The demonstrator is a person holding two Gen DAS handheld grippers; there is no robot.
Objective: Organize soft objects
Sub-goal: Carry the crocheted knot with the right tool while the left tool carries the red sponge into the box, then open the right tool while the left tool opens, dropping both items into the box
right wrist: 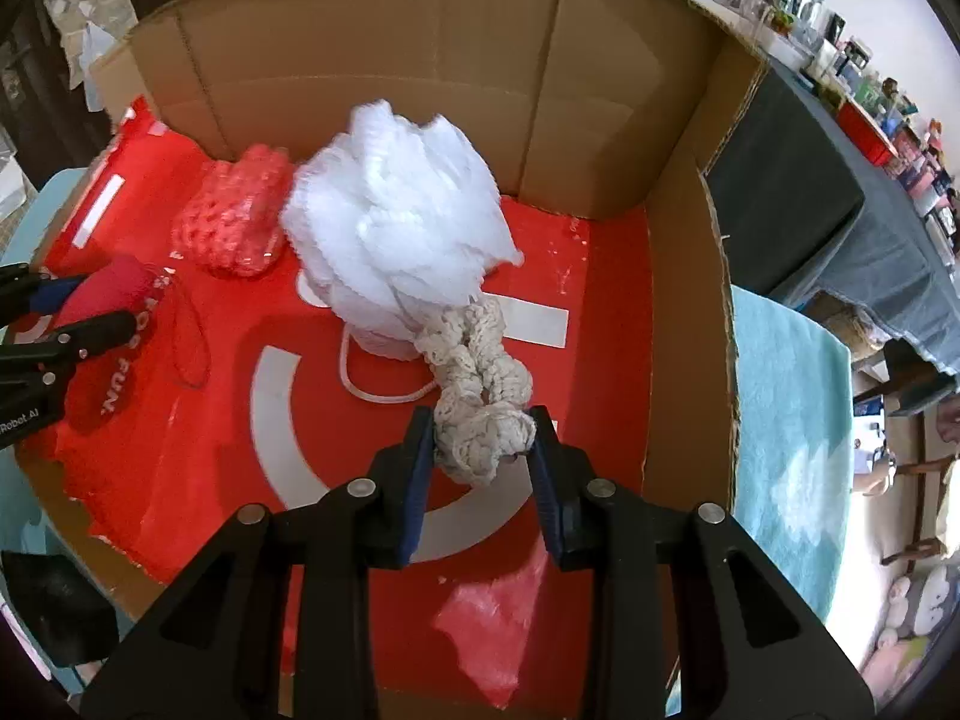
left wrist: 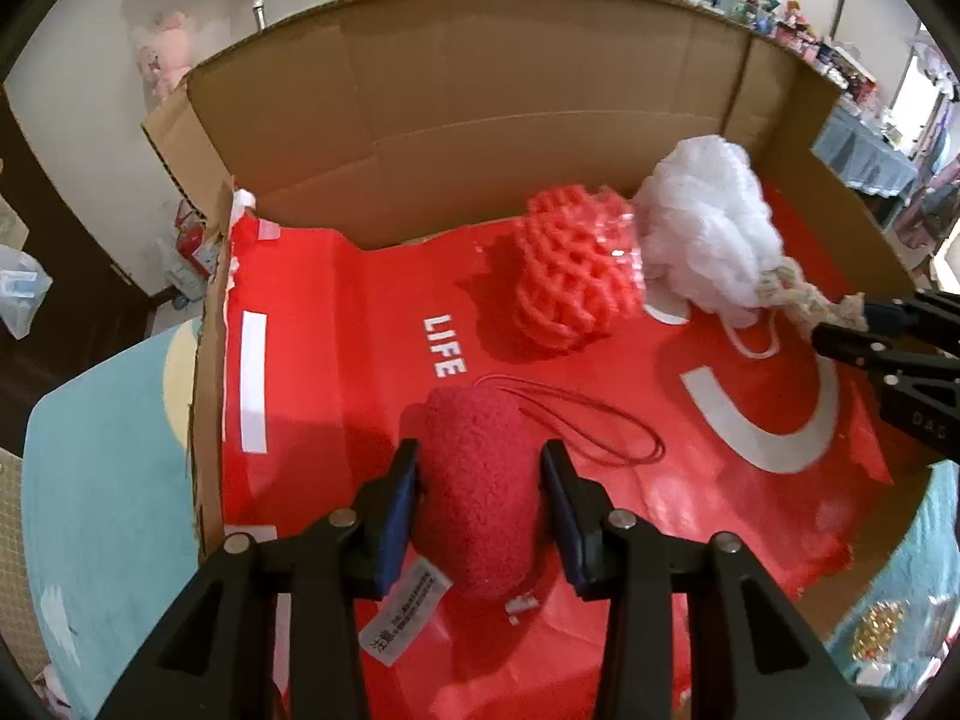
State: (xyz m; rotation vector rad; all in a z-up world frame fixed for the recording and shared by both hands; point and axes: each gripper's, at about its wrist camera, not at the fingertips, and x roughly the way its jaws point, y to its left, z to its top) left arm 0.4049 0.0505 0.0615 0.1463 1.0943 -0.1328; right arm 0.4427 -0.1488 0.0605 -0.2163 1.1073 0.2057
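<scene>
My left gripper is shut on a red fuzzy plush with a white label, just above the red bag lining of the cardboard box. Further in lie a coral knitted piece and a white mesh pouf. My right gripper is shut on a cream crocheted bundle that touches the white pouf. The right wrist view also shows the coral piece and the left gripper with the red plush at the left edge.
The box walls rise at the back and right. A teal mat surrounds the box. A dark cloth-covered table stands to the right. A loose scrap of red plastic lies near the box front.
</scene>
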